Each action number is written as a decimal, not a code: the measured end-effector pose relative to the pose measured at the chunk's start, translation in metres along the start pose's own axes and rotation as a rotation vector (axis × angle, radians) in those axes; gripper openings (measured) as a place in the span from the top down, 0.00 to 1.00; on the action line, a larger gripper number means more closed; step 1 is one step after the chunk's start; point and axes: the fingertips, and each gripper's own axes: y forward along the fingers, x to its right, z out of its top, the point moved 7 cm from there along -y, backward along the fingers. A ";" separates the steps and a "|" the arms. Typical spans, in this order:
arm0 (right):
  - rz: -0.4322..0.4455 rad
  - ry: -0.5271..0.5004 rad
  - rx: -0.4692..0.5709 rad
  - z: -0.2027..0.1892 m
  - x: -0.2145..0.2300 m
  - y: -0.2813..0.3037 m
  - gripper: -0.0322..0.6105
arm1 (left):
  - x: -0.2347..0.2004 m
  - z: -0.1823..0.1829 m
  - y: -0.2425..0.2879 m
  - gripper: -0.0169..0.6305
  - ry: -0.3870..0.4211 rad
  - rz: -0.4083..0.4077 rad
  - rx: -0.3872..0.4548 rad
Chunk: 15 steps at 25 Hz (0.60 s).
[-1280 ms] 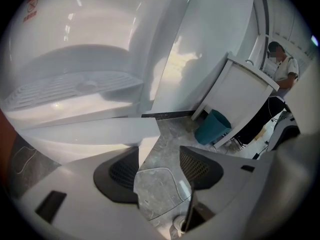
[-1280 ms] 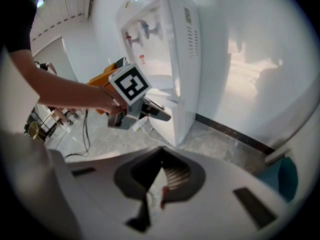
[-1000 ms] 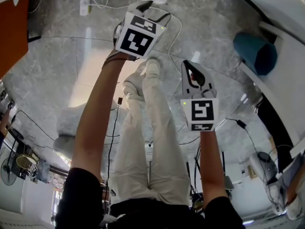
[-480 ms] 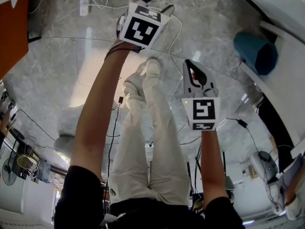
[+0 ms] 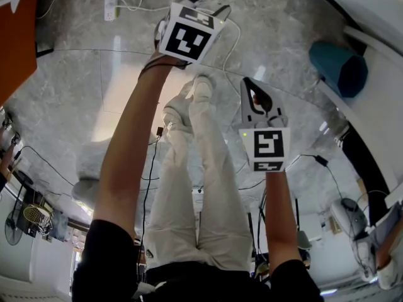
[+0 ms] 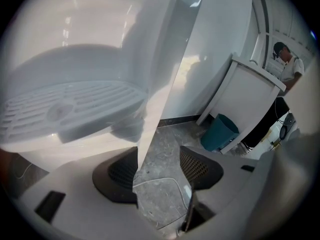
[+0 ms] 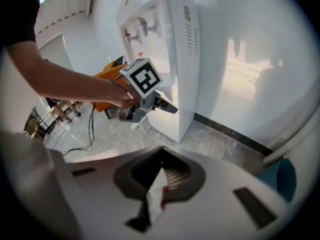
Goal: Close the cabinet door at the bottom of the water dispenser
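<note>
The white water dispenser [image 7: 176,49] stands against the wall, its taps high up. My left gripper [image 7: 167,107] reaches to its lower front corner, where the cabinet door is. In the left gripper view the drip tray [image 6: 65,109] hangs above at the left. A white panel edge [image 6: 150,119] runs down between the open jaws of my left gripper [image 6: 157,160] and hides part of the left pad. I cannot tell whether the door stands ajar. My right gripper [image 5: 247,83] hangs back over the floor, shut and empty [image 7: 160,151].
A teal bin [image 5: 337,68] stands by a leaning white board [image 6: 245,104] at the right. A white cable [image 5: 230,43] loops over the marble floor below the left gripper. An orange object [image 7: 107,71] lies left of the dispenser. A person [image 6: 286,64] is far right.
My left gripper has moved a little further forward toward the dispenser's base, then stayed still. The right gripper has barely shifted.
</note>
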 end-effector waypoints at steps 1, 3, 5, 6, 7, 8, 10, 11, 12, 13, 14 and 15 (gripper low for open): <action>-0.001 0.000 -0.001 0.000 0.000 0.000 0.90 | 0.000 -0.001 0.000 0.57 0.002 -0.002 -0.002; -0.004 -0.002 -0.002 -0.001 0.000 0.000 0.90 | 0.001 -0.003 -0.002 0.57 0.004 -0.008 -0.005; -0.007 -0.002 -0.001 -0.001 0.000 -0.001 0.90 | 0.003 -0.004 -0.005 0.57 0.005 -0.016 -0.009; -0.008 -0.002 -0.001 -0.001 0.000 -0.002 0.90 | 0.004 -0.004 -0.006 0.57 0.005 -0.020 -0.011; -0.008 -0.002 -0.001 -0.001 -0.001 -0.003 0.90 | 0.005 -0.005 -0.008 0.57 0.007 -0.024 -0.013; -0.009 -0.002 -0.001 -0.001 -0.002 -0.003 0.90 | 0.006 -0.006 -0.009 0.57 0.008 -0.027 -0.015; -0.011 -0.006 0.000 0.000 -0.005 -0.004 0.90 | 0.009 -0.009 -0.013 0.57 0.009 -0.035 -0.021; -0.011 -0.008 0.002 0.001 -0.007 -0.004 0.90 | 0.009 -0.010 -0.016 0.57 0.010 -0.037 -0.024; -0.012 -0.010 0.006 0.002 -0.008 -0.005 0.90 | 0.010 -0.012 -0.019 0.57 0.012 -0.038 -0.025; -0.013 -0.010 0.011 0.004 -0.010 -0.006 0.90 | 0.011 -0.012 -0.023 0.59 0.010 -0.039 -0.024; -0.013 -0.009 0.016 0.005 -0.012 -0.008 0.90 | 0.013 -0.013 -0.029 0.63 0.003 -0.041 -0.018; -0.014 -0.008 0.021 0.007 -0.014 -0.010 0.90 | 0.015 -0.013 -0.036 0.66 -0.010 -0.044 -0.005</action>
